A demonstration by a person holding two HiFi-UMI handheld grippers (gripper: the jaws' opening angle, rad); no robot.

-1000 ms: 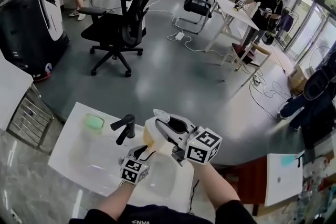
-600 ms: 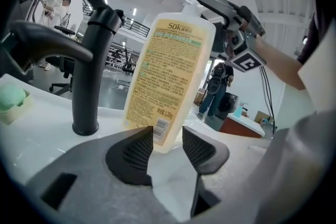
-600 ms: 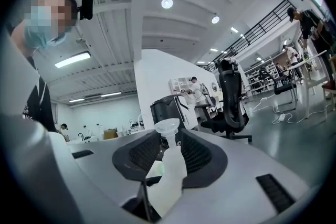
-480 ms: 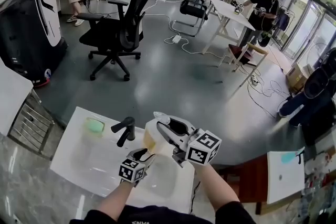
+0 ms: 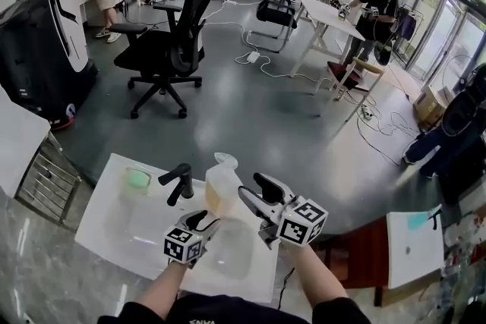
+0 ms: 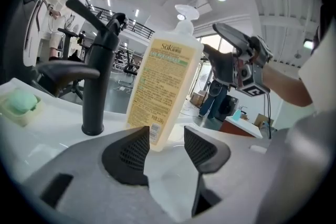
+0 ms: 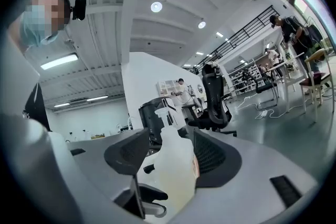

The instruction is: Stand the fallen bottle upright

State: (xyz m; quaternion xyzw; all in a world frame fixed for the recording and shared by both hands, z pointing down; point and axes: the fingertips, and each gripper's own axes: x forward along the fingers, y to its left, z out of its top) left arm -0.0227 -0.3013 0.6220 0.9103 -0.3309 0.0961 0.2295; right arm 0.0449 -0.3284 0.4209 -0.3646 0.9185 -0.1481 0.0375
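Observation:
The pale pump bottle [image 5: 220,191] stands upright on the white sink [image 5: 114,228] rim, right of the black faucet [image 5: 180,180]. My right gripper [image 5: 252,190] is just right of it, its jaws opening wide. In the right gripper view the bottle [image 7: 176,176] stands in the gap between the jaws, and the pads do not press on it. My left gripper [image 5: 203,220] is low in front of the bottle's foot, its jaws also opening. In the left gripper view the bottle [image 6: 165,86] rises just beyond the fingertips, with my left gripper [image 6: 167,140] apart from it.
A green soap bar in its dish [image 5: 137,178] lies left of the faucet. The basin hollow [image 5: 228,258] is below the grippers. Beyond the counter are a black office chair [image 5: 171,42], tables and several people. A small white side table [image 5: 410,250] is at the right.
The right gripper has let go of the bottle, opened wide and drawn back to the right. The bottle now stands free and upright. The left gripper has shifted slightly.

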